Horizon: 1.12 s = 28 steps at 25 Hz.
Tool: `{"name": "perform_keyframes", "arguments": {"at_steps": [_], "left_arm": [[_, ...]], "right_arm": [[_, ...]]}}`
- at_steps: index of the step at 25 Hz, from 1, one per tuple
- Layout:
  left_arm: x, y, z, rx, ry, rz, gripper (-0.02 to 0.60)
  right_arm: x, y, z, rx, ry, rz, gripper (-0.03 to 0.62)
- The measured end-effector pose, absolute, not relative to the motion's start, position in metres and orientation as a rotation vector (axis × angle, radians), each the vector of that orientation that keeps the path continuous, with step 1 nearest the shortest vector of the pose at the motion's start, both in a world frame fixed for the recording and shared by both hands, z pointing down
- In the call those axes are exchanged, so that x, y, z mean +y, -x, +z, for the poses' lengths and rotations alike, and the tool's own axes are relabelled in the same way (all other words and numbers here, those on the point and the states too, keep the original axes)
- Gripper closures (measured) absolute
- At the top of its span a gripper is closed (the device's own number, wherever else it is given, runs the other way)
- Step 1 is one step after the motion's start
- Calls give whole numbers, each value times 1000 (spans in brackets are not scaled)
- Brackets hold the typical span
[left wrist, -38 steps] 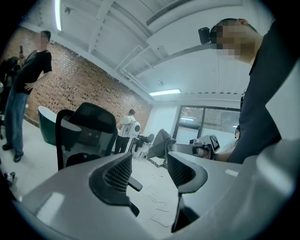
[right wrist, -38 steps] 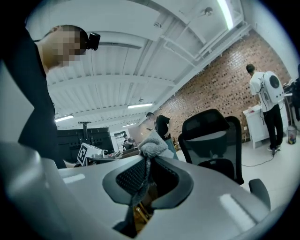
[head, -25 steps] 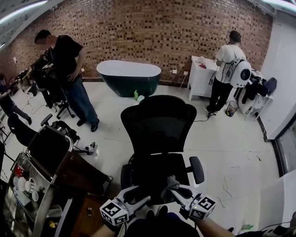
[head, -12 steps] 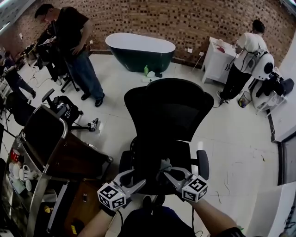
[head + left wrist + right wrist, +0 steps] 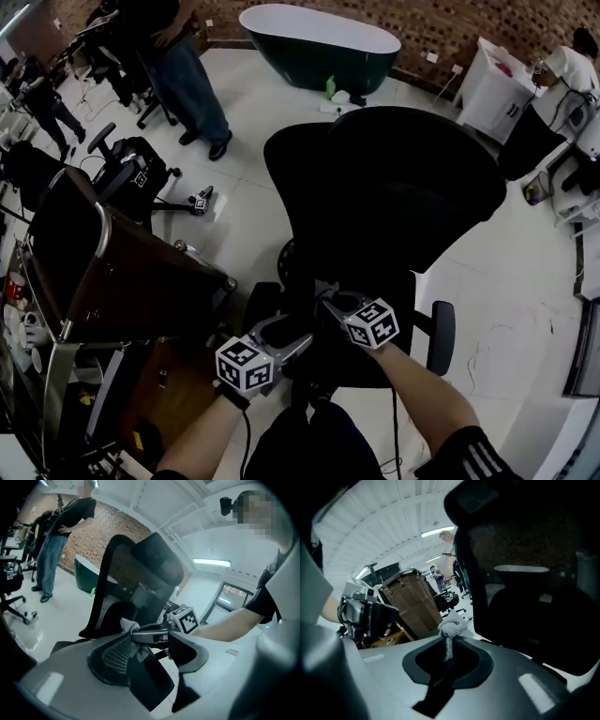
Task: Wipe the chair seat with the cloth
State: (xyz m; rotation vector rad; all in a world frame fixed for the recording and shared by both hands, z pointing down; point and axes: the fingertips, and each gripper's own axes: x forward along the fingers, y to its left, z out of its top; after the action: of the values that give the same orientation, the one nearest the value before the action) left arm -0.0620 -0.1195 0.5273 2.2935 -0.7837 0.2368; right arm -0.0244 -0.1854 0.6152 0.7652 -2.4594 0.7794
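In the middle of the tiled floor, a black office chair (image 5: 403, 178) is seen from steeply above, its tall mesh back rising on the far side and its seat (image 5: 401, 302) lying low, just ahead of the person's knees. An armrest (image 5: 441, 337) flanks the seat on the right. Both tools are held over the near part of the seat.

The left gripper (image 5: 292, 336) is wide open. Its view shows the two pads well apart and nothing held between them; only the tip of the other tool is seen through the gap. The right gripper (image 5: 324, 296) is closed tight on the cloth (image 5: 452, 627), a small grey bunch that is pinched by a thin strip and sticks out beyond the jaw tips. Whether the cloth touches the seat cannot be told from any view.

The wipe itself appears barely begun. To do it well, the bunch should be lowered until it is pressed flat on the seat rather than dragged by its tip. Long overlapping strokes should be drawn from the back edge to the front. The grip should be kept firm, since so little cloth is clamped that it could be pulled free by the mesh. The chair may roll, so it could be steadied with the free tool.
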Motion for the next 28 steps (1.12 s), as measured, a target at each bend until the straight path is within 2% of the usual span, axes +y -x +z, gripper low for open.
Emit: {"name": "perform_keyframes", "arguments": {"at_steps": [8, 16, 22, 28], "left_arm": [[-167, 61, 603, -831, -2237, 200, 307], [-172, 57, 648, -836, -2218, 206, 307], [-168, 42, 666, -806, -2211, 224, 307], [-168, 16, 671, -745, -2221, 241, 307]], "right_arm": [[-254, 65, 776, -2273, -695, 771, 553], [-270, 94, 860, -2189, -566, 645, 553], [-268, 74, 885, -2188, -534, 637, 553], [-256, -16, 909, -1985, -612, 665, 553]]}}
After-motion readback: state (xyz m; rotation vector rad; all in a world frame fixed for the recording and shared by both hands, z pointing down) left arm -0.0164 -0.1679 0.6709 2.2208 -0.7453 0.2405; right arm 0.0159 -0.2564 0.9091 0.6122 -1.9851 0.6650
